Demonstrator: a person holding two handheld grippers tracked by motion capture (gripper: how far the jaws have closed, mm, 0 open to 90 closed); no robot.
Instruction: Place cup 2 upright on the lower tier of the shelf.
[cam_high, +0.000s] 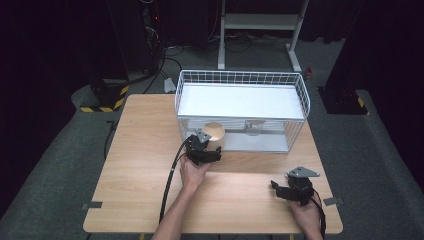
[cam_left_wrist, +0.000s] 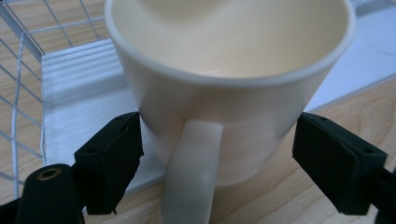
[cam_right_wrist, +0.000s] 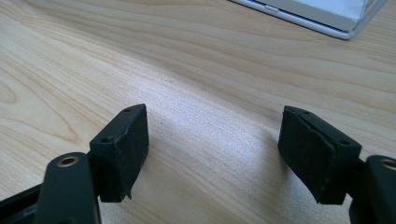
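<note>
From above, we see the mug (cam_high: 215, 131) standing on the worktop (cam_high: 150, 165) just in front of the wire basket (cam_high: 300, 95), with our left hand-held gripper (cam_high: 206, 145) reaching it, likely for a lift into the basket.

Along the left hand-held gripper, the jaws straddle the mug (cam_left_wrist: 229, 93), handle toward us; we cannot tell whether both pads press its wall.

Along the right hand-held gripper (cam_right_wrist: 212, 144), the jaws stand spread over bare worktop (cam_right_wrist: 187, 70), away from the basket (cam_right_wrist: 327, 14), seemingly waiting.
</note>
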